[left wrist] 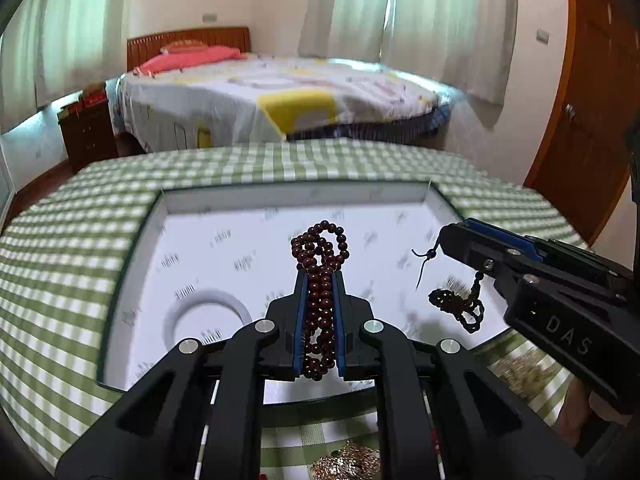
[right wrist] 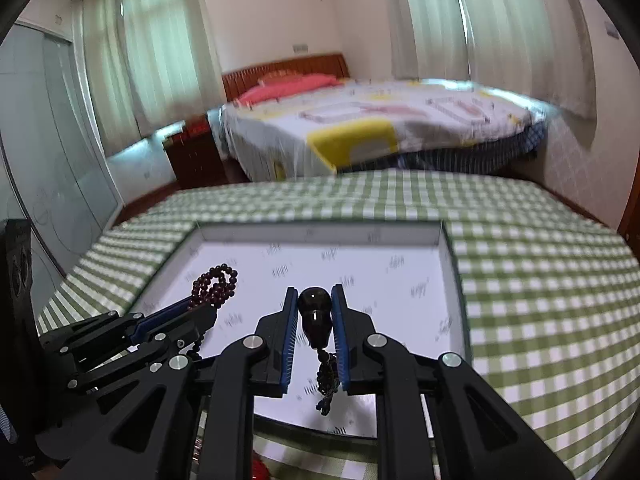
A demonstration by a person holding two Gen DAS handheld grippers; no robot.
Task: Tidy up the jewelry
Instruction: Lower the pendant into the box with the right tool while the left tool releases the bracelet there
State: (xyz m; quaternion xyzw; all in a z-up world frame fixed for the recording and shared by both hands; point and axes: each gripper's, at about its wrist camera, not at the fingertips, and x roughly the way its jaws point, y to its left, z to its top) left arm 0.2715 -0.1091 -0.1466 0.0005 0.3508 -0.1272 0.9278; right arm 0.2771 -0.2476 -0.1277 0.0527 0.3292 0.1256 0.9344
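Note:
My left gripper (left wrist: 320, 276) is shut on a dark red bead bracelet (left wrist: 320, 248), whose loops stick out past the fingertips above the white tray (left wrist: 240, 196). It also shows at the left of the right wrist view (right wrist: 214, 280). My right gripper (right wrist: 315, 294) is shut on the large dark bead of a dark beaded string (right wrist: 316, 312); its small beads and tassel dangle below. In the left wrist view the right gripper (left wrist: 452, 236) is at the right, and the dark string (left wrist: 456, 300) hangs from it over the tray.
The tray (right wrist: 320, 234) lies on a table with a green checked cloth (right wrist: 540, 280). Gold jewelry lies on the cloth near the tray's front edge (left wrist: 348, 460) and at the right (left wrist: 520, 372). A round recess (left wrist: 208, 316) marks the tray floor. A bed stands behind the table.

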